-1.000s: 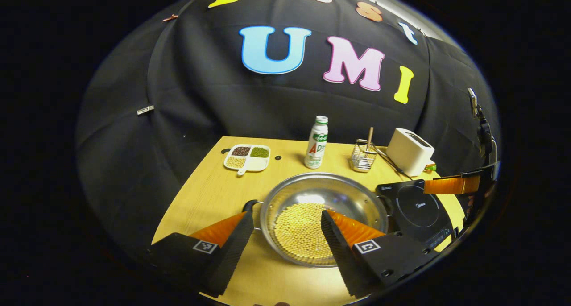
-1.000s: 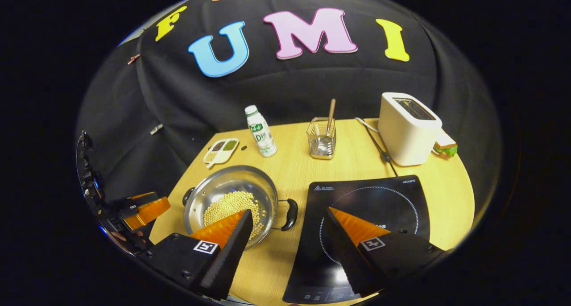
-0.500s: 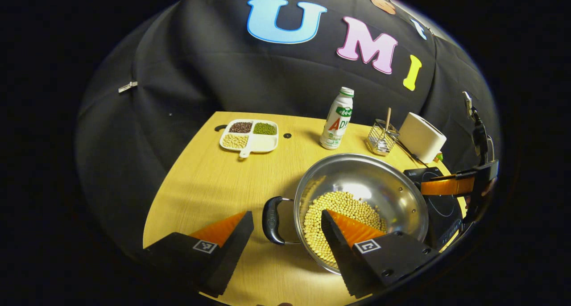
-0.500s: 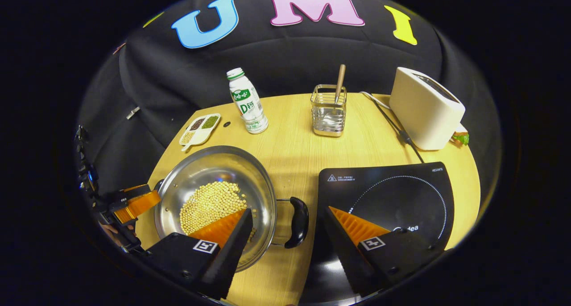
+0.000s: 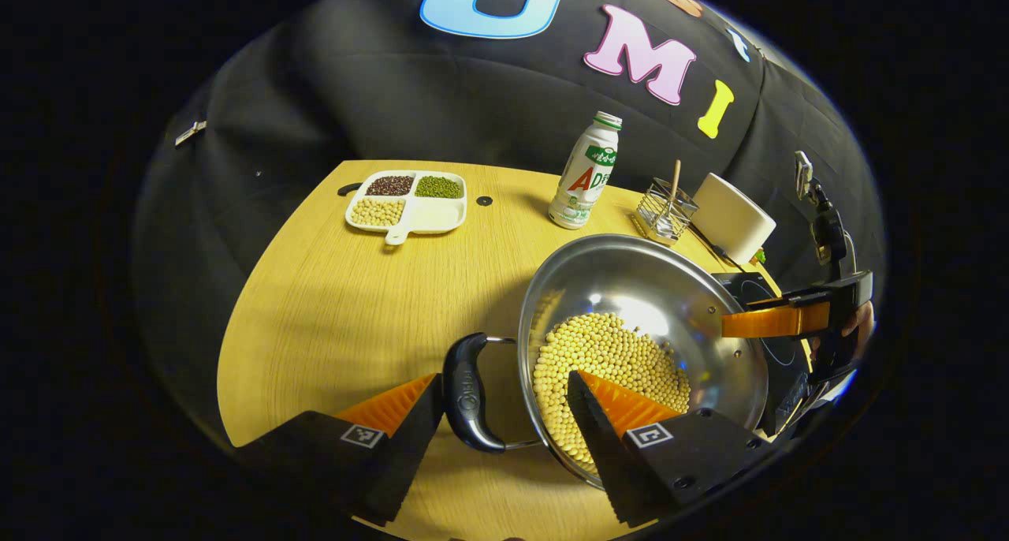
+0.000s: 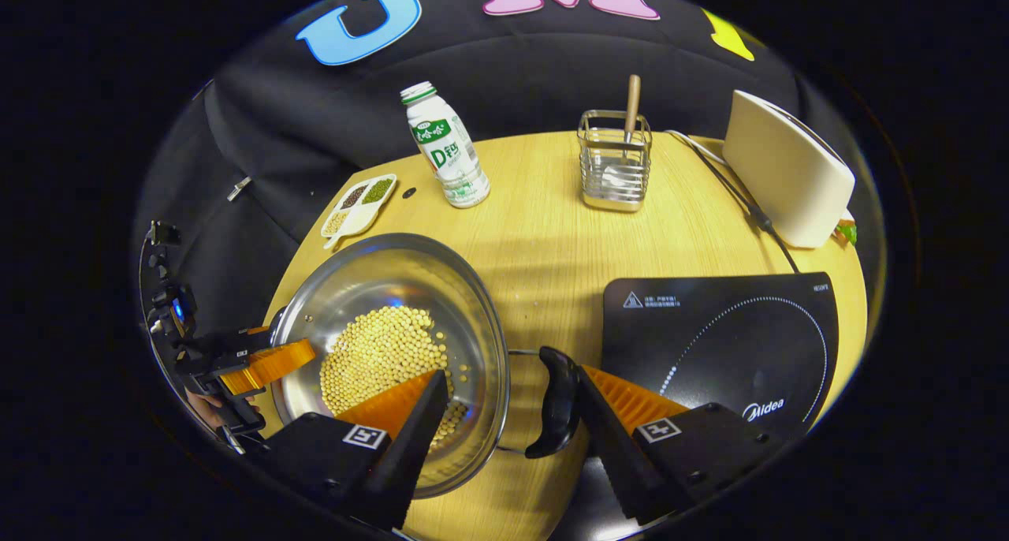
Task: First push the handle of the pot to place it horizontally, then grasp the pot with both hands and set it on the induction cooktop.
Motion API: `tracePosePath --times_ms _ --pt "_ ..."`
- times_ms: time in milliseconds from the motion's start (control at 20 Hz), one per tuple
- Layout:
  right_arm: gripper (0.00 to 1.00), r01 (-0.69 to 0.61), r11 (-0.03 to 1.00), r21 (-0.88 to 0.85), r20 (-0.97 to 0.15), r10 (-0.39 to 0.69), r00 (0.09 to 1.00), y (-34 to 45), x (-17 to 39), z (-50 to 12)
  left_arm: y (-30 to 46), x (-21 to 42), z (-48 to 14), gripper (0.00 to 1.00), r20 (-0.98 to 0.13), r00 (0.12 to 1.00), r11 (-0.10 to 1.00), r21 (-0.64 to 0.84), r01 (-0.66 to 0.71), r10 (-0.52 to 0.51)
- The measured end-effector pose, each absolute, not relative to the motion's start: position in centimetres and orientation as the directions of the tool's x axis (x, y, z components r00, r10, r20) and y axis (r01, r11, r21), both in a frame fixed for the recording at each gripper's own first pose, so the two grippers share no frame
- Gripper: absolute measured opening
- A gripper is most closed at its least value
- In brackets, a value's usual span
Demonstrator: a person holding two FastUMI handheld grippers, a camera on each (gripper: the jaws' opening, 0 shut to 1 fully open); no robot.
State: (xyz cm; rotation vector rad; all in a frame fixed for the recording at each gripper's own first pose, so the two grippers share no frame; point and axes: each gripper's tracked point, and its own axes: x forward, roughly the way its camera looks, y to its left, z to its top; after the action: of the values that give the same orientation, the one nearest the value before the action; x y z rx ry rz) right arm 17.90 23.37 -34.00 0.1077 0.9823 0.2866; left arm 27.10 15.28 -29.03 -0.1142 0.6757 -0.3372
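Note:
A steel pot [image 5: 631,281] holding soybeans sits on the wooden table [image 5: 339,304], with a black handle on each side. My left gripper [image 5: 504,383] is open, and the left handle [image 5: 465,403] lies between its fingers, close to the left one. My right gripper [image 6: 508,383] is open around the right handle [image 6: 556,403], which rests against its right finger; the pot [image 6: 378,281] fills the left of the right gripper view. The black induction cooktop [image 6: 725,336] lies just right of the pot. The other gripper shows across the pot in each view: the right gripper [image 5: 776,320], the left gripper [image 6: 264,363].
A sectioned dish of beans [image 5: 408,202], a drink bottle [image 6: 445,147], a wire utensil holder [image 6: 615,162] and a white toaster [image 6: 788,170] with its cable stand along the back of the table. Bare wood lies between the pot and these.
Both grippers have come forward and down to the pot. Each handle, earlier ahead of the fingers, now lies between them. The pot has not moved.

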Motion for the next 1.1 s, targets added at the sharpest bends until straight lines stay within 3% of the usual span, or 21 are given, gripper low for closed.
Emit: tracePosePath --times_ms 300,350,450,550,600,650,850,900,950,1100 --pt "0.98 -0.265 0.946 0.186 -0.834 0.295 0.466 25.3 17.4 -36.9 15.9 27.9 -30.4 0.93 -0.617 0.704 0.936 -0.216 0.278 -0.352" --pt "0.88 -0.264 0.950 0.167 -0.839 0.277 0.468 25.1 17.4 -37.3 16.0 28.1 -30.5 0.92 -0.615 0.709 0.938 -0.212 0.274 -0.345" --pt "0.88 -0.258 0.956 0.138 -0.839 0.252 0.482 24.8 17.7 -37.9 16.3 28.1 -30.5 0.89 -0.616 0.714 0.943 -0.205 0.262 -0.332" --pt "0.82 -0.237 0.962 0.133 -0.830 0.238 0.505 24.4 18.3 -38.0 17.1 28.1 -30.5 0.84 -0.617 0.725 0.951 -0.191 0.241 -0.308" --pt "0.73 -0.222 0.965 0.141 -0.826 0.239 0.511 24.5 18.4 -37.9 17.5 28.2 -30.4 0.80 -0.609 0.734 0.954 -0.193 0.230 -0.300" --pt "0.74 -0.210 0.968 0.136 -0.823 0.228 0.519 24.3 18.5 -38.1 17.7 27.9 -30.4 0.70 -0.607 0.739 0.956 -0.197 0.217 -0.293" --pt "0.70 -0.180 0.974 0.139 -0.820 0.215 0.530 24.5 18.7 -38.5 18.0 27.8 -30.5 0.67 -0.602 0.753 0.963 -0.209 0.171 -0.265" --pt "0.64 -0.179 0.973 0.147 -0.820 0.221 0.528 24.4 18.4 -38.3 18.1 27.9 -30.4 0.66 -0.598 0.758 0.964 -0.214 0.159 -0.258" --pt "0.68 -0.162 0.974 0.158 -0.818 0.221 0.530 24.4 18.6 -38.3 18.1 27.7 -30.4 0.64 -0.598 0.760 0.964 -0.219 0.149 -0.253" --pt "0.62 -0.151 0.974 0.166 -0.817 0.222 0.532 24.4 18.0 -38.0 18.1 27.2 -30.3 0.61 -0.604 0.758 0.965 -0.223 0.135 -0.246"
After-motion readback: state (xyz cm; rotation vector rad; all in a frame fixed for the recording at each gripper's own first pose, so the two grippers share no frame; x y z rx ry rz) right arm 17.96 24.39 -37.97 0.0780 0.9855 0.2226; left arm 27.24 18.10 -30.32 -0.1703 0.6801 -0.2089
